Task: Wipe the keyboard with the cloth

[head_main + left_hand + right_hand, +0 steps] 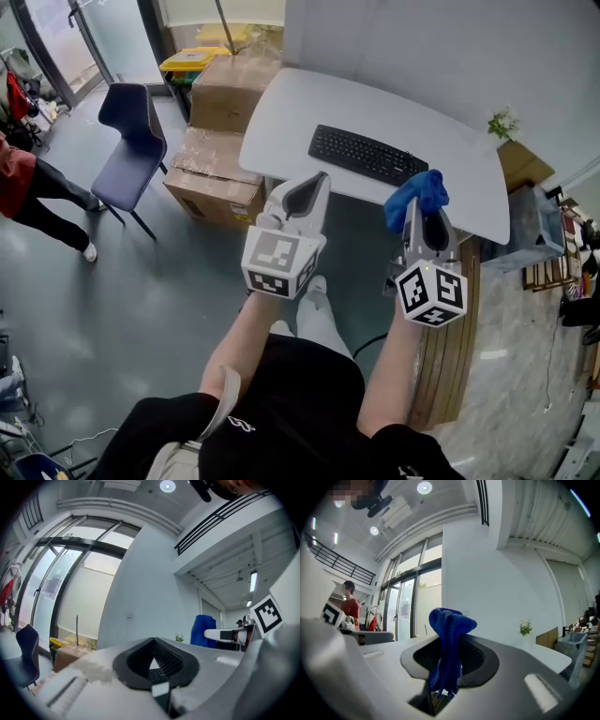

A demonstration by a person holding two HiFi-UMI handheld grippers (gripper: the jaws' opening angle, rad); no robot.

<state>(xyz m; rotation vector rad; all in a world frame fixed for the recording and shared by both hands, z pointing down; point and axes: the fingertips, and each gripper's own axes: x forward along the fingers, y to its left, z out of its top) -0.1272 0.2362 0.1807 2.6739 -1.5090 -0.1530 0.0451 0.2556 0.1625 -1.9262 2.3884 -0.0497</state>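
My right gripper (421,214) is clamped on the blue cloth (417,194). The cloth is pinched between the jaws, its bunched top pokes out past their tips and a short tail hangs down inside. My left gripper (311,190) holds nothing; its jaws are closed together, with only a small gap between the black pads. The black keyboard (367,155) lies on the white table (281,112) ahead of both grippers, apart from them. In the head view the cloth shows just beside the keyboard's right end without touching it. I hold both grippers raised, pointing toward the table, with the left one level with the keyboard's left half
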